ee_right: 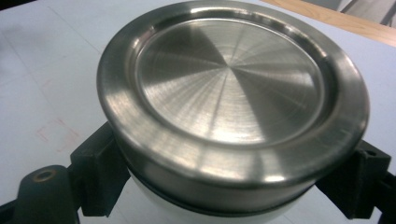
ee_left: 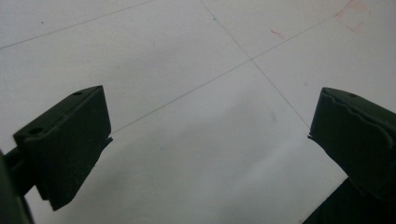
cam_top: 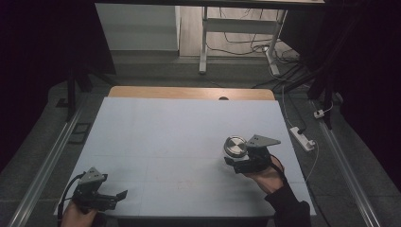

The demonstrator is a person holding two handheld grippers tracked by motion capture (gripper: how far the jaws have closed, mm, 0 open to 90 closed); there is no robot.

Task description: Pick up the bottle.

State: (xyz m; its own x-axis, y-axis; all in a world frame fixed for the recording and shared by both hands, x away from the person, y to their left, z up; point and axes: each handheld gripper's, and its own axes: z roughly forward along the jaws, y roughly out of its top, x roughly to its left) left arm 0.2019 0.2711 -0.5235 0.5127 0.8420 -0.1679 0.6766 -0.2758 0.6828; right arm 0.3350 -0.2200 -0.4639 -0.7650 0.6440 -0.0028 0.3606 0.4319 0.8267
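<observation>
A round container with a brushed steel lid is lifted slightly above the white table top, right of centre. My right gripper is shut on it, one black jaw on each side just under the lid's rim. A white body shows below the lid. My left gripper sits low at the near left corner, jaws wide apart and open, with only bare white surface between them.
A wooden strip runs along the table's far edge. A white power strip and cables lie on the floor to the right. A desk frame stands beyond the table. Faint pencil lines and red marks cross the surface.
</observation>
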